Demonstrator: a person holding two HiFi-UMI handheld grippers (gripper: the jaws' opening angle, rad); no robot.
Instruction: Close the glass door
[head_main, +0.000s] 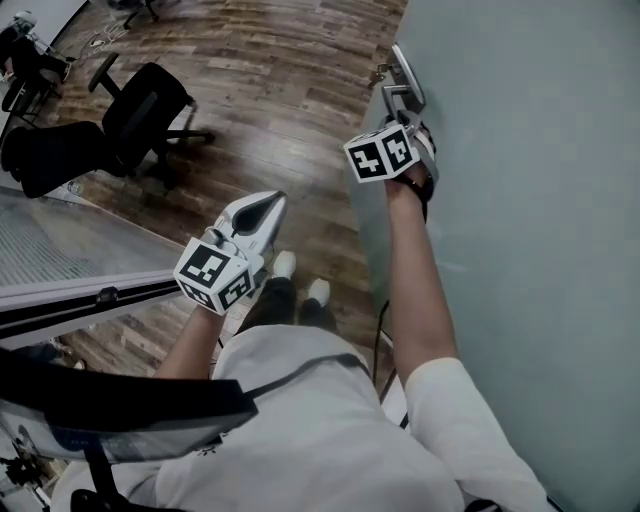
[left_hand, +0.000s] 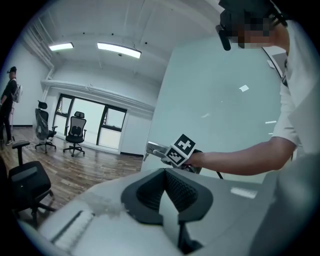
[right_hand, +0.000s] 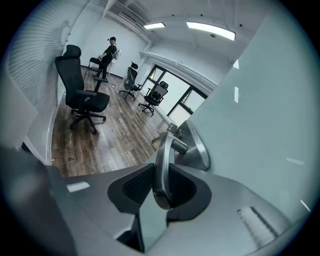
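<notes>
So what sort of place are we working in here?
Most likely an office: wheeled office chairs on a wood floor, a frosted glass door with a lever handle, and strip ceiling lights.

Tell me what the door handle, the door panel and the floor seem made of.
The door handle looks like brushed metal, probably steel: grey satin sheen, soft highlights. The door panel seems frosted glass: pale, smooth, faint reflections. The floor shows glossy wood-grain planks; solid wood or laminate cannot be told.
</notes>
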